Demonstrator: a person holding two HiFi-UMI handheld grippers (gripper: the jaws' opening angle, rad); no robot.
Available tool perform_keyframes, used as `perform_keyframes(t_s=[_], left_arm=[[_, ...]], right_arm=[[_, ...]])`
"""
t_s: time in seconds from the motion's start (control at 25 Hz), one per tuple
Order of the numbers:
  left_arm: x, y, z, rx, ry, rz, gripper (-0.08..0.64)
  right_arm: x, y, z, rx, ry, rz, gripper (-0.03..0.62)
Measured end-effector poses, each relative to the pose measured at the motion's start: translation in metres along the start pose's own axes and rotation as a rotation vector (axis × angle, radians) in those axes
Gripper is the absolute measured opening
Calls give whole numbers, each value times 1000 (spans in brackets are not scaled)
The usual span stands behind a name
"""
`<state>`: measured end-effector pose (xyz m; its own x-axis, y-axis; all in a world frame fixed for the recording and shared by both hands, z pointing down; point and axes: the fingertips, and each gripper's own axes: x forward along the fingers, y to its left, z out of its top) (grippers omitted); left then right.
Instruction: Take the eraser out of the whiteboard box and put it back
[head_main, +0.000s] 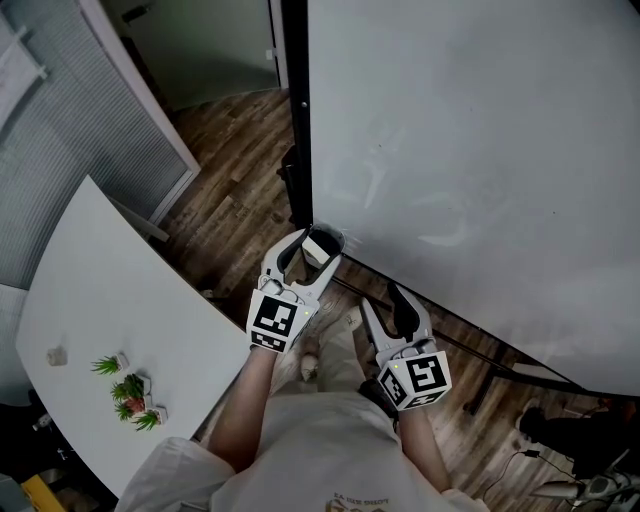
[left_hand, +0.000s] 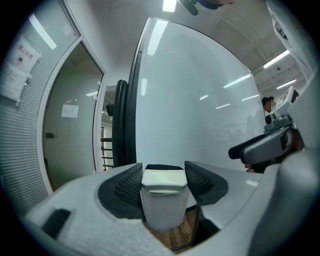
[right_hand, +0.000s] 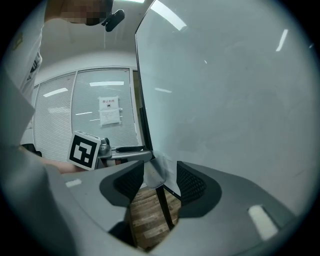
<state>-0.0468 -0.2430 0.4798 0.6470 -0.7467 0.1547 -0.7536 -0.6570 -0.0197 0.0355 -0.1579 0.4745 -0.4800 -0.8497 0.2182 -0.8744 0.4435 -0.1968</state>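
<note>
right hand-held gripper (head_main: 381, 299) open, empty, waiting behind | left hand-held gripper (head_main: 317, 251) is nearer, its pads look touching both sides of the eraser (left_hand: 163, 180) | eraser straight ahead, standing upright in the box (left_hand: 161, 212) at the whiteboard (head_main: 470, 130) lower corner

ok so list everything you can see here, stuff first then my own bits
whiteboard: one, white, fills the right of the head view
box: one, grey, at the whiteboard's lower left corner
eraser: one, white with black felt, in the box
table: one, white, on the left
plants: small cluster, green, near the table's edge
blinds: grey, upper left
floor: brown wood, beside the table
left gripper: grey, jaws either side of the eraser; pressing or not, can't tell
right gripper: grey, jaws apart, empty, beside the left one
shirt: one, pale, bottom of the head view
</note>
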Motion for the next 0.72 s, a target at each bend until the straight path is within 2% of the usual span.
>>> perform_keyframes(t_s=[0.72], left_arm=[[-2,1,0,-29,10,5,262]], right_arm=[[-10,-10,15,-9,-43,-6,189]])
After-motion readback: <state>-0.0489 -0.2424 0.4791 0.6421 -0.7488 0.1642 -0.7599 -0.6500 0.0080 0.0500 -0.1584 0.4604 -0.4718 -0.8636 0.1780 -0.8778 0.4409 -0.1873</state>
